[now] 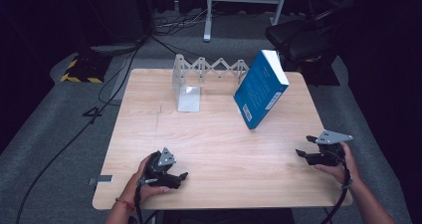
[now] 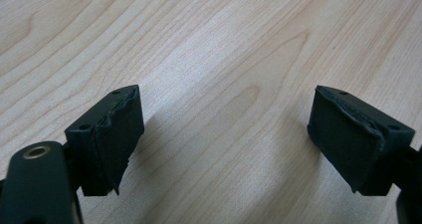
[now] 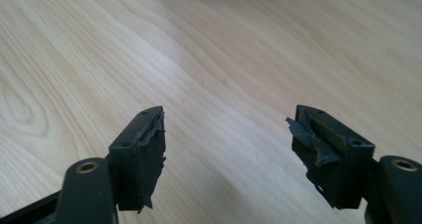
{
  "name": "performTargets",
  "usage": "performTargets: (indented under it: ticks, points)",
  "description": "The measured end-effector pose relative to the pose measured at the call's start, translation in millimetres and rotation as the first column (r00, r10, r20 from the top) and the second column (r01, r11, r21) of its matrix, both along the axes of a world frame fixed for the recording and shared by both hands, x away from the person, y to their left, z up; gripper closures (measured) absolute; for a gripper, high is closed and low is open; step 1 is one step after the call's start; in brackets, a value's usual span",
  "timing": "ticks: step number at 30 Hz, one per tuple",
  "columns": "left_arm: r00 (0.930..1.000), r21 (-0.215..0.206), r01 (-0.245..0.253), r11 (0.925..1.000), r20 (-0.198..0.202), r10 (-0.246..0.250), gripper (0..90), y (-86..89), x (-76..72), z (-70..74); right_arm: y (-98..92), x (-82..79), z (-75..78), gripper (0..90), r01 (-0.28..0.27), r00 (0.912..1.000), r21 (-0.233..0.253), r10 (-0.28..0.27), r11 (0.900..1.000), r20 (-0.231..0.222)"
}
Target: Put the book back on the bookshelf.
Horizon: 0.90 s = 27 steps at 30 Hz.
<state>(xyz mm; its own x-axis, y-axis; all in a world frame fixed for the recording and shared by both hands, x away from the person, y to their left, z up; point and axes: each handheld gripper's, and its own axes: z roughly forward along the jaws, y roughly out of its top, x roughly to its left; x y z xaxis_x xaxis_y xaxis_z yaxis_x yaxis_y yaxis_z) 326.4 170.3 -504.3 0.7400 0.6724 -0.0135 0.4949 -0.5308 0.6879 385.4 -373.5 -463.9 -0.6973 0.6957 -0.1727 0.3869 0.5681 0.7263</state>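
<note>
Left gripper (image 1: 175,176): you hold it low at the near left of the table (image 1: 214,149), jaws spread wide over bare wood, nothing between them
Right gripper (image 1: 307,147): you hold it at the near right edge, jaws wide apart and empty
Blue book (image 1: 261,88): it stands tilted at the far right, leaning back against the white folding rack (image 1: 209,69), well apart from both your grippers
Rack's end plate (image 1: 188,98): flat on the wood, left of the book

A light wooden table (image 1: 214,149) carries a white accordion book rack (image 1: 199,77) along its far edge and a blue book (image 1: 260,89) tilted near the far right corner.
</note>
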Motion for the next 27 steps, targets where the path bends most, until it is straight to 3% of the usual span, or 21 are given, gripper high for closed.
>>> performTargets:
  ticks: [15, 23, 27]
  points:
    - [1.0000, -0.002, 0.000, 1.0000, 0.003, 0.000, 15.1, -0.1, 0.3, -0.2, -39.6, -20.9, -32.6, 28.6, 0.069, 0.9946, 0.057, -0.065, 0.996, -0.082]
    - [1.0000, -0.002, 0.000, 1.0000, 0.003, 0.000, 15.1, -0.1, 0.3, -0.3, -53.6, -25.7, -39.6, 28.1, 0.105, 0.9897, 0.135, -0.090, 0.985, -0.111]
    - [1.0000, -0.001, -0.001, 1.0000, 0.002, 0.001, 15.2, -0.1, -0.1, -0.2, -54.1, -26.8, -39.8, 27.1, 0.110, 0.9894, 0.132, -0.096, 0.985, -0.109]
